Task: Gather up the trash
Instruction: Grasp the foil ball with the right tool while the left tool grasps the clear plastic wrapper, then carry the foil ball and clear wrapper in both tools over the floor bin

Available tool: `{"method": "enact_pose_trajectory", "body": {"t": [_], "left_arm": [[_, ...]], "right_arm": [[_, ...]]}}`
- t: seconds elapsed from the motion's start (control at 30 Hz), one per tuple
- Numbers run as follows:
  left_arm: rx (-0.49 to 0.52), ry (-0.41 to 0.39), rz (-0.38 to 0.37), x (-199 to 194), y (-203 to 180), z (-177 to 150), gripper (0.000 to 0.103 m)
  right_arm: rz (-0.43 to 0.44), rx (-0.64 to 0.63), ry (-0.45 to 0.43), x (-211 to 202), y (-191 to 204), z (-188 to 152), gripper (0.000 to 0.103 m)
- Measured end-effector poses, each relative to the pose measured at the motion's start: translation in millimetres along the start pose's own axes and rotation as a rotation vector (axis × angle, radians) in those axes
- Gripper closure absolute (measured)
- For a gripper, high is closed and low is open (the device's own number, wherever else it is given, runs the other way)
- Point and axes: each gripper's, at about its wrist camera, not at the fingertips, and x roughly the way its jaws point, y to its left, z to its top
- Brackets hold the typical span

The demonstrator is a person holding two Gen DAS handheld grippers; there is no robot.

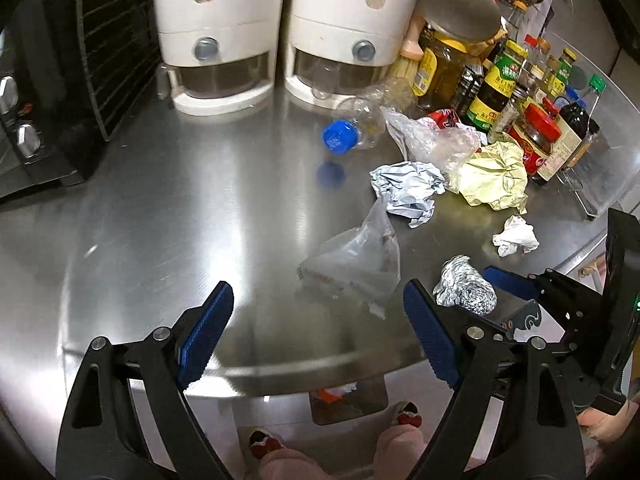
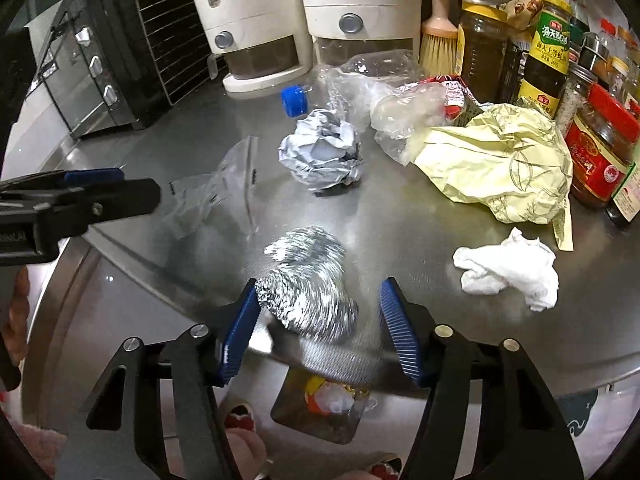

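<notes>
A crumpled foil ball [image 2: 308,292] lies near the steel counter's front edge [image 2: 480,368], between the fingers of my right gripper [image 2: 320,328]. The left pad touches it and the right pad stands off, so this gripper is open. My left gripper [image 1: 320,336] is open and empty, just short of a clear zip bag [image 1: 356,264]. Farther back lie a grey paper ball [image 1: 408,192], a pale yellow wrapper [image 1: 496,180], a white tissue [image 1: 516,236], a clear plastic bag [image 1: 436,140] and a crushed bottle with a blue cap [image 1: 340,136].
Two white dispensers [image 1: 216,32] stand at the back, a black oven [image 1: 40,92] on the left, and jars and bottles [image 1: 532,120] on the right. On the floor below the counter edge sits a bin with trash [image 2: 324,404], beside a person's slippers [image 1: 264,440].
</notes>
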Motion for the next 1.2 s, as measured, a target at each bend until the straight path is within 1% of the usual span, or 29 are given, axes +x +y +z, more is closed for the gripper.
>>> {"method": "enact_pose_trajectory", "body": {"t": [0.03, 0.17, 0.23, 0.3, 0.33, 0.47, 0.57, 0.63, 0.7, 0.77, 0.87, 0.9, 1.03, 1.2], "left_arm": [[0.006, 0.006, -0.007, 4.6, -1.7, 2.3, 0.021], [0.032, 0.034, -0.026, 24.8, -9.2, 10.5, 0.021], [0.046, 0.055, -0.037, 35.6, -11.2, 13.0, 0.024], [0.044, 0.074, -0.044, 44.3, -11.4, 14.3, 0.029], [0.043, 0.08, -0.045, 48.5, -11.1, 14.6, 0.03], [0.04, 0.101, -0.048, 59.5, -10.1, 14.5, 0.039], [0.048, 0.092, -0.039, 60.5, -9.7, 15.6, 0.042], [0.045, 0.088, -0.035, 60.6, -8.7, 15.9, 0.046], [0.039, 0.086, -0.032, 60.6, -7.3, 17.2, 0.052], [0.034, 0.083, -0.031, 60.4, -6.3, 18.3, 0.055], [0.027, 0.076, -0.033, 57.9, -4.8, 17.4, 0.065], [0.024, 0.077, -0.038, 57.1, -4.0, 17.2, 0.074], [-0.005, 0.085, -0.054, 53.6, 0.9, 15.8, 0.078], [-0.003, 0.079, -0.044, 43.4, 0.1, 9.4, 0.08]], "right_arm": [[-0.001, 0.001, 0.004, 2.7, -2.6, 1.8, 0.046], [-0.008, 0.015, 0.011, 9.7, -15.3, 9.5, 0.048], [-0.008, 0.029, 0.011, 11.2, -20.3, 13.5, 0.049], [-0.014, 0.037, 0.011, 11.1, -24.9, 15.7, 0.05], [-0.017, 0.04, 0.01, 10.8, -26.9, 16.5, 0.05], [-0.022, 0.042, 0.009, 9.2, -31.0, 18.0, 0.052], [-0.023, 0.046, 0.003, 8.6, -33.3, 19.1, 0.054], [-0.022, 0.042, -0.002, 8.5, -33.7, 19.3, 0.055], [-0.019, 0.038, -0.005, 8.8, -34.2, 19.5, 0.056], [-0.016, 0.033, -0.007, 9.2, -34.2, 19.8, 0.057], [-0.014, 0.027, -0.005, 10.0, -33.5, 21.1, 0.058], [-0.011, 0.027, -0.004, 9.6, -33.7, 20.8, 0.058], [0.011, 0.03, 0.009, 10.6, -31.5, 23.2, 0.059], [0.032, 0.031, 0.014, 9.0, -25.5, 22.7, 0.059]]}}
